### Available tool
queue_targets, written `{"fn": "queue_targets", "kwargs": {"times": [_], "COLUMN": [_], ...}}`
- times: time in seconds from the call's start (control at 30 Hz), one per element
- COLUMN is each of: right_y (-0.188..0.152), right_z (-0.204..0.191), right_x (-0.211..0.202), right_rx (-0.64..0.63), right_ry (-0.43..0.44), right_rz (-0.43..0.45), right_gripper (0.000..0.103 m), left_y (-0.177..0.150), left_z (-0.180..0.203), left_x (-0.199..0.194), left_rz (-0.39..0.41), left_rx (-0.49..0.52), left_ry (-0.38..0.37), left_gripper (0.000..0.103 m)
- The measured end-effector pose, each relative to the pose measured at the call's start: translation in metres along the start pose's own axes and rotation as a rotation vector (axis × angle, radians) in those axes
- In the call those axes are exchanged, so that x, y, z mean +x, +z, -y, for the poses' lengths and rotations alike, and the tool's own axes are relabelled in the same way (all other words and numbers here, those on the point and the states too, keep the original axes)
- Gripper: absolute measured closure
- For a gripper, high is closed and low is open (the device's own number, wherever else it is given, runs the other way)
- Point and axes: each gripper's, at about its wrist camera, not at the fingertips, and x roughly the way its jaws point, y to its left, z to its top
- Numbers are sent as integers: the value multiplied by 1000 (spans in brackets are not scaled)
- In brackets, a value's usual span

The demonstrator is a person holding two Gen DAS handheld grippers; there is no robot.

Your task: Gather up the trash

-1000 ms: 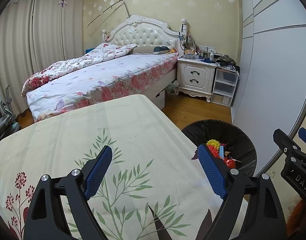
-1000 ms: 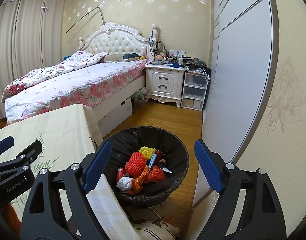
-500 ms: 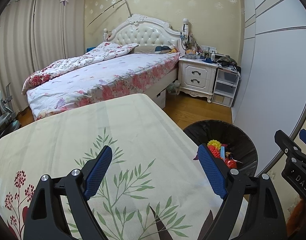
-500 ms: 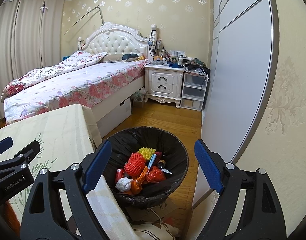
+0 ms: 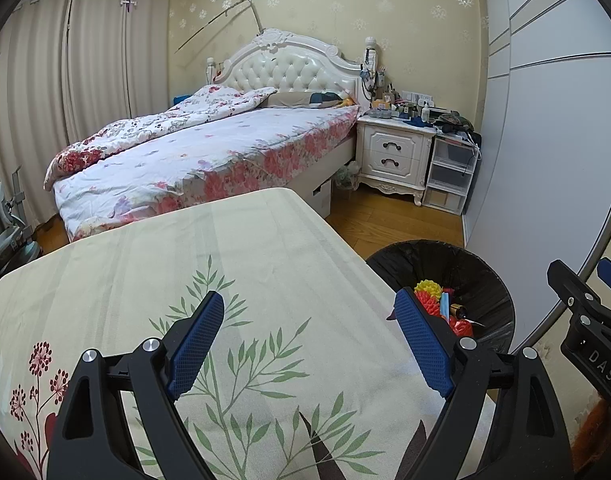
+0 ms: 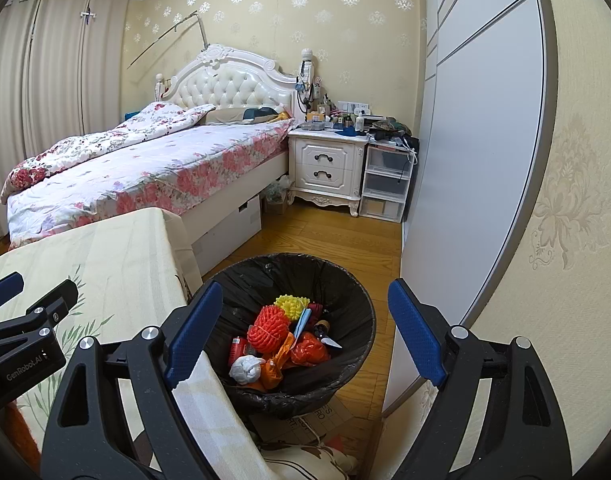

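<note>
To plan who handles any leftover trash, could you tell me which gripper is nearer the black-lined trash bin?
Right. The right gripper hangs open above the trash bin; the left gripper, also open, hovers over the tablecloth beside it.

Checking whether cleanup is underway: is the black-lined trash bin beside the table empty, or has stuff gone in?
Not empty. The trash bin holds red and yellow balls, a crumpled white wad and orange scraps, well below its rim.

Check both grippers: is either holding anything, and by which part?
Nothing is held. The left gripper and the right gripper both stand open and empty.
</note>
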Motion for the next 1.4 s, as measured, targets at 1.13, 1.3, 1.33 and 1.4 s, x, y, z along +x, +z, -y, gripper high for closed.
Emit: {"fn": "queue_targets", "kwargs": {"times": [1.13,1.3,1.33,1.4], "right_y": [0,0,0,0], "right_z": [2,2,2,1], "right_x": [5,6,6,5], "right_rx": [-1,-1,-2,-2], "right_ry": [0,0,0,0], "right_rz": [-4,-4,-4,-4], "right_gripper": [20,20,20,20], "left_y": [5,4,4,4], "left_z": [4,2,2,2], "left_x": [-8,-8,-8,-8], "left_rz": [58,53,53,57], "left_rx": [13,0,0,-1], "left_ry": [-13,-35,-38,-42], "left_gripper": [18,18,18,18]}}
